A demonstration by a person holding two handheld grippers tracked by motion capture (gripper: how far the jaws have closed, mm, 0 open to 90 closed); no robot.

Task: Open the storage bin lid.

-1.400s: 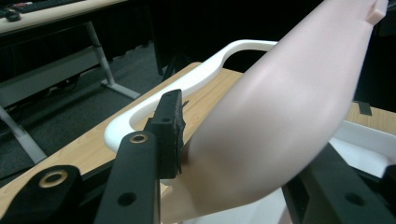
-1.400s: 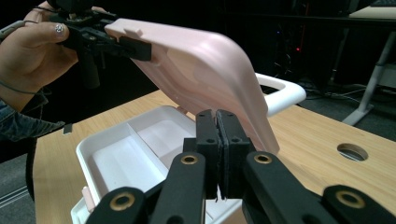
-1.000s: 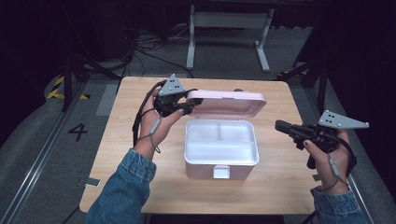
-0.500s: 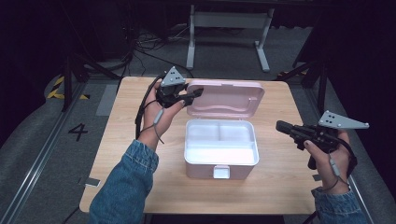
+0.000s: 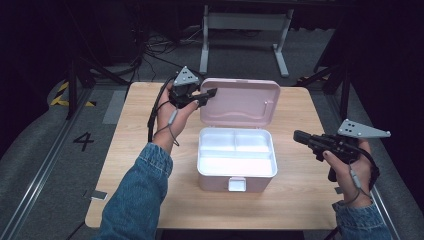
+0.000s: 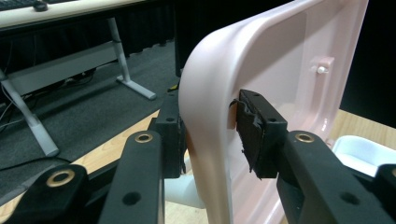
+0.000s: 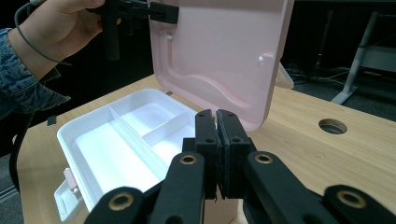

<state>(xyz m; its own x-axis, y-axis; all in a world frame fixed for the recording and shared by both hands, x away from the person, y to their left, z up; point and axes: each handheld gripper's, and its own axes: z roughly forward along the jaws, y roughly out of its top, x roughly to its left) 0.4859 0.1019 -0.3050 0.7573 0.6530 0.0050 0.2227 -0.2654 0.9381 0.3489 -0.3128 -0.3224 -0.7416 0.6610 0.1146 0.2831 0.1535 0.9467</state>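
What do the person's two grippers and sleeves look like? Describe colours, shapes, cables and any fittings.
Both sleeves are blue denim. The left gripper and the right gripper are black, each topped by a grey three-cornered plate with small holes. A dark cable trails from the left one. Up close, the black jaw arms carry brass-coloured rivets and dark pads.

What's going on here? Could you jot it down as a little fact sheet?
Setting: wooden table
Main item: pink box, open, with a white divided tray
Tray contents: nothing
Lid: raised upright
Left gripper: clamped on the lid's side edge
Right gripper: jaws shut, holding nothing, beside the box
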